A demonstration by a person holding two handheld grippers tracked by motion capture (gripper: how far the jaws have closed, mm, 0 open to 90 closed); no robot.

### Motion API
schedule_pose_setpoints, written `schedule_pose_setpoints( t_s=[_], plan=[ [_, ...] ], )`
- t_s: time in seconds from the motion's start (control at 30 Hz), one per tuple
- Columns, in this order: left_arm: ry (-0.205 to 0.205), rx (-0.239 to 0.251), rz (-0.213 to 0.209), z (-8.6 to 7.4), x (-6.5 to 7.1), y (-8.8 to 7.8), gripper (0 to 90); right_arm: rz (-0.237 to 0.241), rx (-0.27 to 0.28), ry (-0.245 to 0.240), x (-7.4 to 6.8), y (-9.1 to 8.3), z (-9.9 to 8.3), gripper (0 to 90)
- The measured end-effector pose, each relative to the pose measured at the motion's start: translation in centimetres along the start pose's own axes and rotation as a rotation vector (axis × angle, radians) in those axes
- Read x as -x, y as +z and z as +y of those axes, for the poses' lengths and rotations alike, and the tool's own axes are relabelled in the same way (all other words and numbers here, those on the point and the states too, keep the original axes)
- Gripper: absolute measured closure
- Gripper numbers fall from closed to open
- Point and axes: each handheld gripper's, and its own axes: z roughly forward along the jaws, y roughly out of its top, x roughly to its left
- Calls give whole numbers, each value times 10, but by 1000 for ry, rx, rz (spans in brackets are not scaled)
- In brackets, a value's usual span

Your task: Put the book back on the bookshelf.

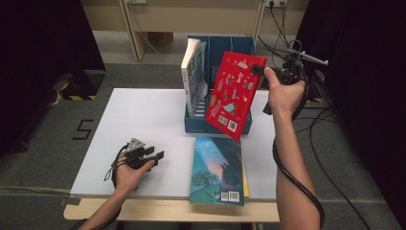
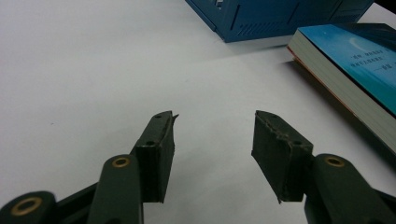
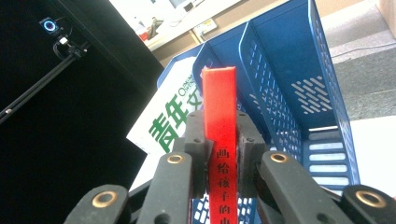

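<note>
Blue book [image 1: 218, 170] laid flat at near table edge. Red book [image 1: 234, 93] clamped by spine between right gripper [image 1: 262, 71] jaws, held tilted above blue file rack [image 1: 242, 48]. Left gripper [image 1: 154, 154] rested near-left, jaws parted, nothing grasped.

The red book [image 3: 219, 140] carries black Chinese characters down its spine, reading 画给孩子的. The white book [image 3: 175, 116] standing in the blue file rack [image 3: 299, 84] shows large green characters 青年文 with small Latin lettering above, too small to read. On the floor beside the table's left edge, black tape forms a 5 [image 1: 84, 129]. The blue book [image 2: 359, 60] bears fine white lines, illegible.
</note>
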Motion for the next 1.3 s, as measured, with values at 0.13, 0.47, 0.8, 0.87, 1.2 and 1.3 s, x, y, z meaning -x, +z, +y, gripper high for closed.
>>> schedule_pose_setpoints(
  t_s=[0.13, 0.47, 0.8, 0.87, 1.2, 1.3],
  plan=[
    [0, 2, -2, 0, 0, 1, 478, -1, 4, 0, 1, 1, 1, 796],
    [-2, 1, 0, 0, 0, 0, 478, -11, 14, -9, 0, 4, 5, 797],
    [-2, 1, -2, 0, 0, 0, 478, -16, 25, -17, -2, 5, 8, 796],
    [-1, 0, -1, 0, 0, 0, 478, -17, 27, -20, -2, 6, 8, 797],
    [-4, 1, -2, 0, 0, 0, 478, -22, 39, -19, -2, 9, 9, 797],
    [-4, 3, -2, 0, 0, -1, 478, -24, 43, -21, -2, 9, 10, 797]
  ],
)
